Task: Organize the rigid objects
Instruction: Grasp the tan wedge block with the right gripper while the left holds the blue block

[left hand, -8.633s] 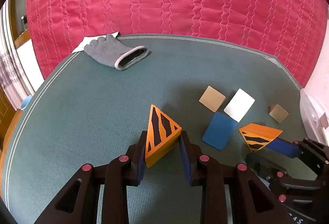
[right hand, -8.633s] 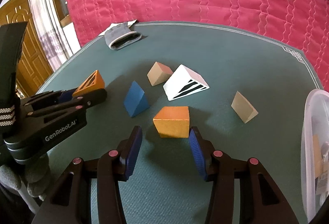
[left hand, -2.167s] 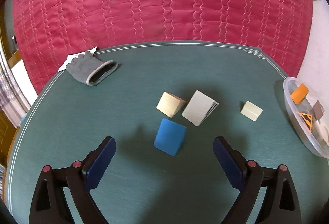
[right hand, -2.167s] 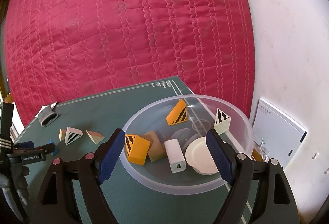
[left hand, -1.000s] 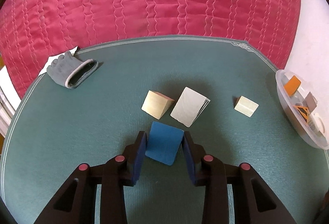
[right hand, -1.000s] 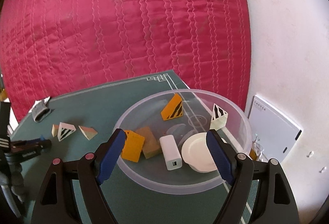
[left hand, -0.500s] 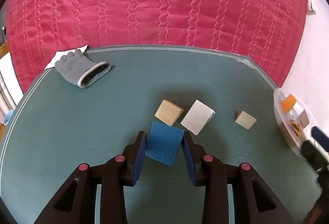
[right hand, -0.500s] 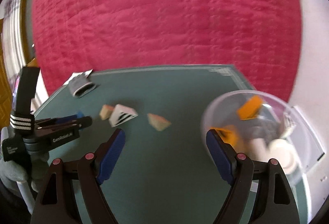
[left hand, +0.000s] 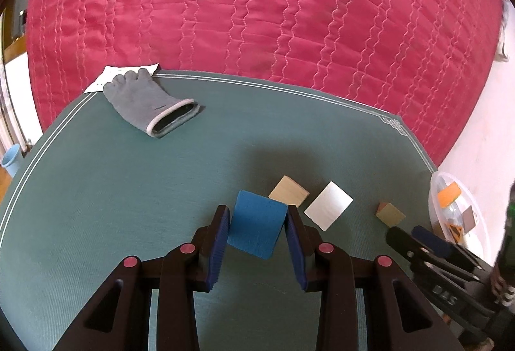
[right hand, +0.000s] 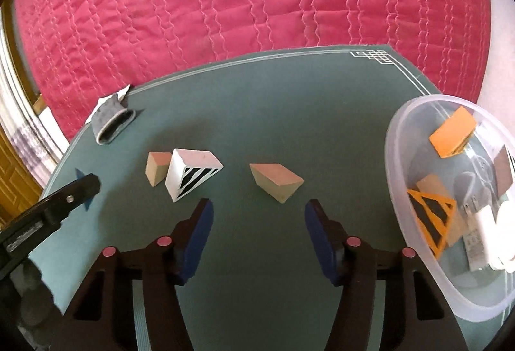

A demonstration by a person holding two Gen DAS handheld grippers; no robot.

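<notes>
My left gripper [left hand: 257, 222] is shut on a blue wedge block [left hand: 256, 228], held a little above the green table [left hand: 128, 190]. Behind it lie a tan block [left hand: 288, 195], a white striped wedge [left hand: 328, 209] and a second tan wedge [left hand: 390, 214]. My right gripper [right hand: 259, 212] hangs just short of that tan wedge [right hand: 276, 180], its jaws closing with nothing between them. The white striped wedge [right hand: 191, 174] and tan block [right hand: 157, 168] sit to its left. The clear plastic bowl [right hand: 418, 241] at right holds orange striped wedges and other pieces.
A grey glove [left hand: 149, 103] on a paper sheet lies at the table's far left corner. A red quilted cover [left hand: 257, 13] rises behind the table. The left gripper [right hand: 48, 209] shows at the left edge of the right wrist view. A light blue cup [left hand: 11, 159] stands off the table's left edge.
My right gripper swung left from above the bowl to the tan wedge on the table, and its jaws narrowed. My left gripper rose slightly with the blue wedge still held.
</notes>
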